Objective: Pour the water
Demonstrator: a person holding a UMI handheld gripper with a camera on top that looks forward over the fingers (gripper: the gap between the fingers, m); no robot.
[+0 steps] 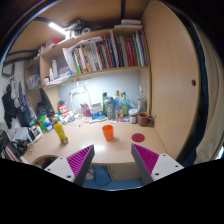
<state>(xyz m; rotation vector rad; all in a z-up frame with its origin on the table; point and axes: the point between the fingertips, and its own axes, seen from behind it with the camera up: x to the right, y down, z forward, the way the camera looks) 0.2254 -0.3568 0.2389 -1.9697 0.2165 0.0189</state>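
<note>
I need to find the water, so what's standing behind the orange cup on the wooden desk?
Behind the orange plastic cup, several clear bottles stand against the back of the wooden desk. Their contents can't be made out. The open gripper hovers short of the cup.

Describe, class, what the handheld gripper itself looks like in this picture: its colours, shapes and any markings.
The gripper has two fingers that reach forward from below. Each finger is pale, white to light grey, and angular. Each carries a magenta pad on its inner face, wedge-shaped and narrowing toward the tip, with fine ridges across it. No cable, marking, hand or sleeve shows.
</note>
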